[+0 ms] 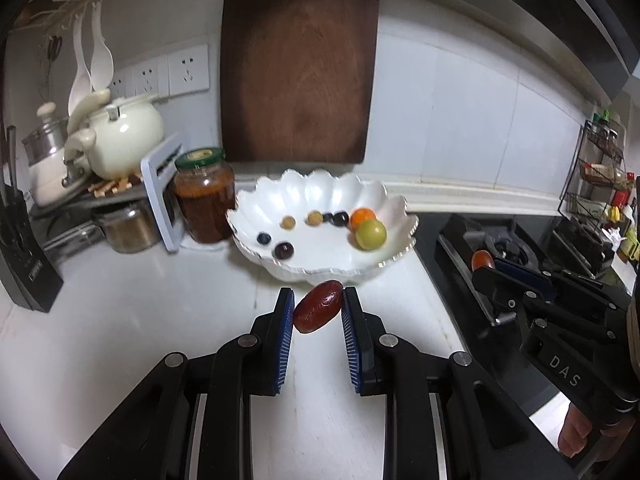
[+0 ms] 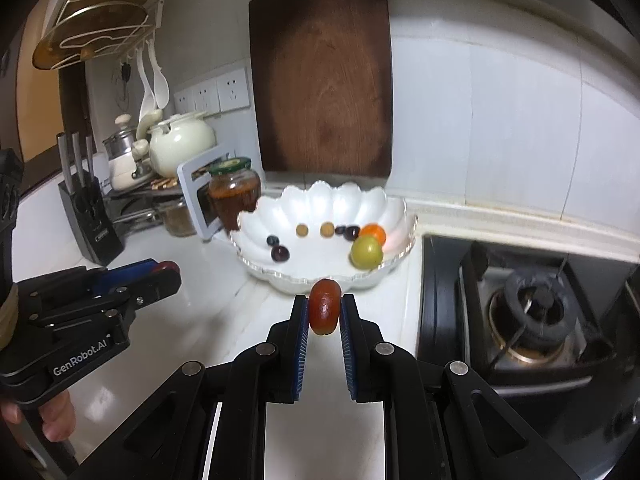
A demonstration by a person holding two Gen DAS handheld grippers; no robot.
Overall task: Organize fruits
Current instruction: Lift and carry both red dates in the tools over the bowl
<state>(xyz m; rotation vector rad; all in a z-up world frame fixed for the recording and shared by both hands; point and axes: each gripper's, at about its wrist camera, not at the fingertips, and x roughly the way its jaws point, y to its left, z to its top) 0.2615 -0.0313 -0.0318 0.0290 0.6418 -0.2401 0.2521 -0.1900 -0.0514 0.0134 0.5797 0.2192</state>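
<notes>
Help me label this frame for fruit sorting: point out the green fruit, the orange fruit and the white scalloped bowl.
green fruit (image 1: 371, 234), left wrist view, middle of its skin.
orange fruit (image 1: 361, 214), left wrist view, its top, above the green one.
white scalloped bowl (image 1: 320, 190), left wrist view, bare back wall.

Bowl (image 1: 320, 196) before cutting board (image 1: 300, 68), jar (image 1: 205, 196) left, stove (image 2: 532, 312) right.

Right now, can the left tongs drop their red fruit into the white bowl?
Probably yes. The left tongs hold the oval red-brown fruit just before the white scalloped bowl, with nothing between them.
</notes>
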